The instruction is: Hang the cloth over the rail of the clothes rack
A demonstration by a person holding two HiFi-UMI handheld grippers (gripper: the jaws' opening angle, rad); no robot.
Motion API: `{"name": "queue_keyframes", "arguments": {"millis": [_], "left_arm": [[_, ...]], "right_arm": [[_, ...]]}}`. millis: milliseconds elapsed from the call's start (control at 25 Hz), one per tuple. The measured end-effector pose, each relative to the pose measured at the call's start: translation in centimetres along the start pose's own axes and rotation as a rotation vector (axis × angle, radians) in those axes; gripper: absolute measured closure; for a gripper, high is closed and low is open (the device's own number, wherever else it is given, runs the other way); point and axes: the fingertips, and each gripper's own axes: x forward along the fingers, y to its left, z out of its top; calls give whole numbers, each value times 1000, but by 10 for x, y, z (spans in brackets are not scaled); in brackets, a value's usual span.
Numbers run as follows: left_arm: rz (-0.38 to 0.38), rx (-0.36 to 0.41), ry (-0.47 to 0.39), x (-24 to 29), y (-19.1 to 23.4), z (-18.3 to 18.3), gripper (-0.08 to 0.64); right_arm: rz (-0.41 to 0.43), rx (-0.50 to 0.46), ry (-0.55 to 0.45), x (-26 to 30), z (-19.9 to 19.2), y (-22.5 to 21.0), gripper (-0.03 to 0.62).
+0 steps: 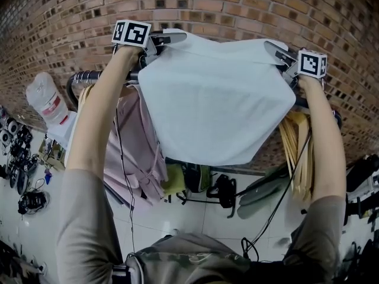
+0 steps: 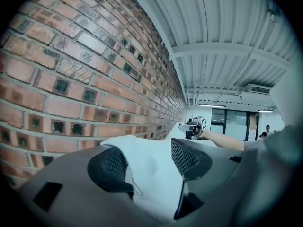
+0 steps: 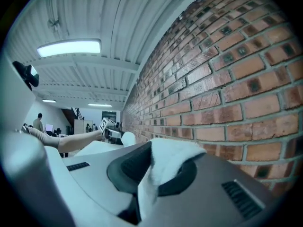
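Left hand-held gripper jaws wide, cloth lying loose between | right hand-held gripper clamped on cloth

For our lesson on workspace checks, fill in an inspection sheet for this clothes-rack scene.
Surface: tiled floor, partly covered.
Job's things: cloth spread at rail height, hanging down.
Clutter: pink garment and wooden hangers hanging nearby; gear on floor.
Grippers: left hand-held gripper open, cloth between its jaws; right hand-held gripper shut on cloth.
Cables: black cable hangs towards floor.
Surroundings: brick wall.
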Motion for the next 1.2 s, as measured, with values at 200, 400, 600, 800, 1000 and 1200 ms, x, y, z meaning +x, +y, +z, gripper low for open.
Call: {"name": "queue_keyframes", "arguments": {"millis": [200,400,600,800,1000,1200], "left_arm": [[1,0,19,0,-1,-3,299],[13,-12,42,1,2,-9,299],[20,-20,80,2,5,-15,299],[5,-28,105,4,0,-21,299],[22,-26,145,5,3,-28,299],[68,-32,112,-1,14,-23,299]], "right_arm": [[36,18,-76,-2,14,6,568],[91,70,-64,4,11,14,433],[70,90,-53,3,9,8,334],[30,258,-134,-5,15,0,256],[48,187,-44,1,3,6,256],[-12,195,-2,1,-7,-2,257]]}}
